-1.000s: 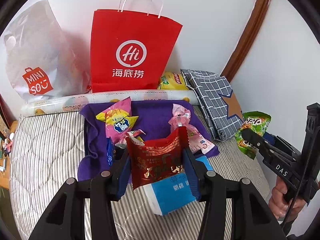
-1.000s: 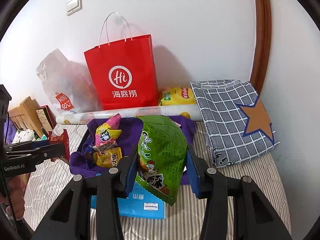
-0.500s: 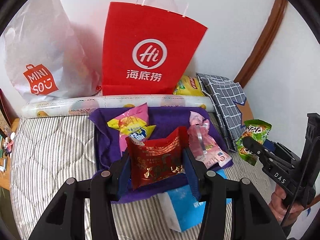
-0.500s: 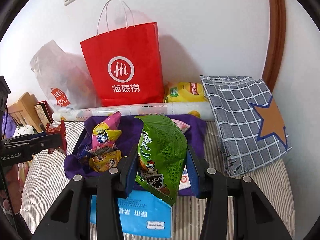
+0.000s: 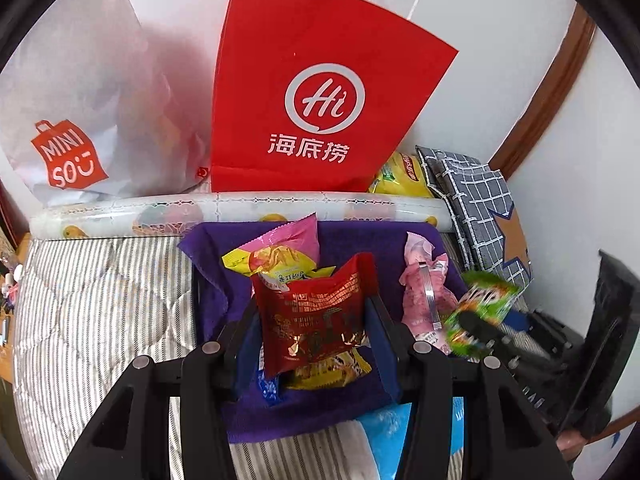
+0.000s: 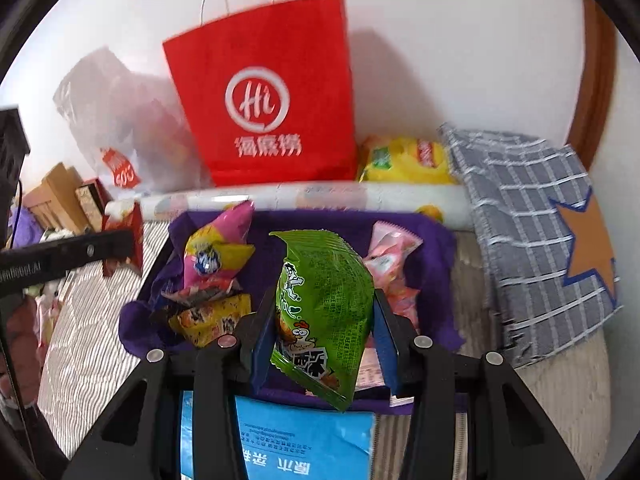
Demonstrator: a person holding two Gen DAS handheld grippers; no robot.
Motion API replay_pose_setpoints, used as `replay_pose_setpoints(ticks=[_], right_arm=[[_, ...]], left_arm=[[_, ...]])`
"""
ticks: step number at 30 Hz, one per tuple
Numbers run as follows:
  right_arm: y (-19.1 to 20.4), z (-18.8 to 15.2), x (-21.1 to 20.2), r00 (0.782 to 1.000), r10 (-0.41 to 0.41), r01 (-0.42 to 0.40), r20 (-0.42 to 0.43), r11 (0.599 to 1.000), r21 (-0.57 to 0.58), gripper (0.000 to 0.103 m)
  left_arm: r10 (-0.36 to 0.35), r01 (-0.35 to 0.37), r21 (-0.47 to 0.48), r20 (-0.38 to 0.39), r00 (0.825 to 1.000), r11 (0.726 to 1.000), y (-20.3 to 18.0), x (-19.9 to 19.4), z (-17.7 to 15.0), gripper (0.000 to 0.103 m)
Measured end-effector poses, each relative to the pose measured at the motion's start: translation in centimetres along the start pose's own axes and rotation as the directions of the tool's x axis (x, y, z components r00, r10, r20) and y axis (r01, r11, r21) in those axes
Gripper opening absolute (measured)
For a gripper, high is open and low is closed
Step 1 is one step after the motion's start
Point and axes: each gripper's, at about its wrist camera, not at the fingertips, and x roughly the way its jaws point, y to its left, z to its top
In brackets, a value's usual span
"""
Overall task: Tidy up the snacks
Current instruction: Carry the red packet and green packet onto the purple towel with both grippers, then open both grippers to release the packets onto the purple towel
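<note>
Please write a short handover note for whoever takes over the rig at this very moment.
Left tool: shut on the red snack packet, held above the purple-lined tray.
Right tool: shut on the green snack packet, also over the tray.
In the tray: a pink-and-yellow snack bag, a yellow packet in front of it, and pink packets on the right side.
Nearby: a blue pack on the bedding at the tray's near edge, and a yellow chip bag behind the roll, beside the red paper bag.
Left: probably set both held packets into the tray; the chip bag is still outside it.
</note>
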Motion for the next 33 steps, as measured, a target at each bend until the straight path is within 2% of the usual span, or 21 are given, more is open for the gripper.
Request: replay_pose_setpoints(ticks=[15, 33], right_arm=[[0.6, -1.8, 5.5, 0.991, 0.040, -0.043, -0.128, 0.999, -0.024, 0.044], [1.0, -1.7, 6.3, 0.990, 0.031, -0.039, -0.140, 0.997, -0.060, 0.045]], left_arm=[[-0.016, 0.016, -0.003, -0.074, 0.997, 1.000, -0.3, 4.7, 0.2, 0.047], [-0.011, 0.011, 0.002, -0.118, 0.993, 1.000, -0.2, 6.8, -0.1, 0.048]])
